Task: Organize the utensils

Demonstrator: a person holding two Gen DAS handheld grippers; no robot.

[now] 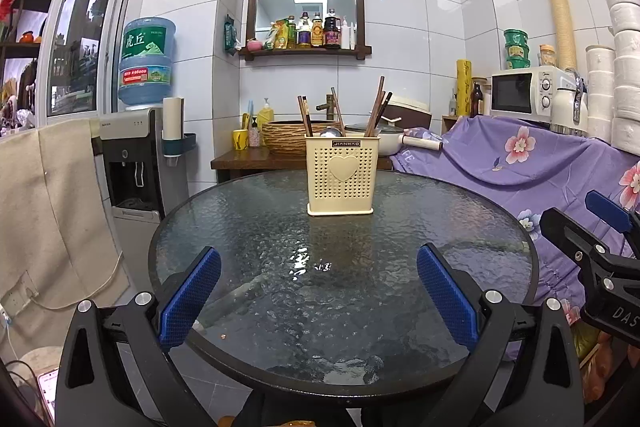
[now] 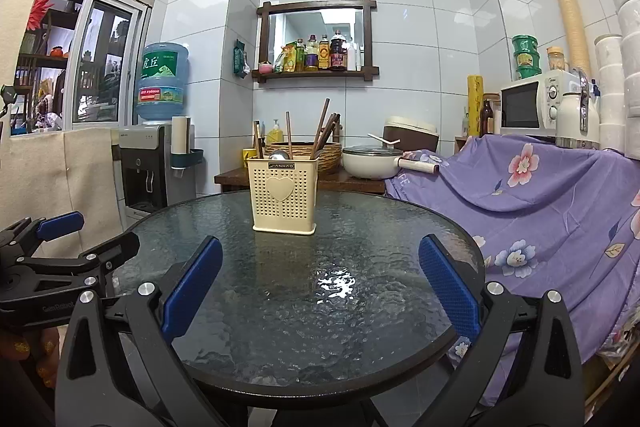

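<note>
A cream perforated utensil holder (image 1: 340,179) with a heart on its front stands upright on the far half of the round glass table (image 1: 248,247). Several brown chopsticks (image 1: 378,107) and a metal spoon bowl (image 1: 334,131) stick out of its top. The same holder (image 2: 285,197) shows in the right wrist view, with chopsticks (image 2: 322,129). My left gripper (image 1: 319,273) hangs open over the table's near edge, nothing between its blue pads. My right gripper (image 2: 320,267) is open too and empty, to the right of the left one. Each gripper appears at the edge of the other's view.
A purple flowered cloth (image 1: 540,163) covers furniture to the right, with a microwave (image 1: 528,93) behind it. A water dispenser (image 1: 136,155) stands at the left. Behind the table, a wooden counter (image 1: 256,159) carries a woven basket and a white pan (image 2: 374,161).
</note>
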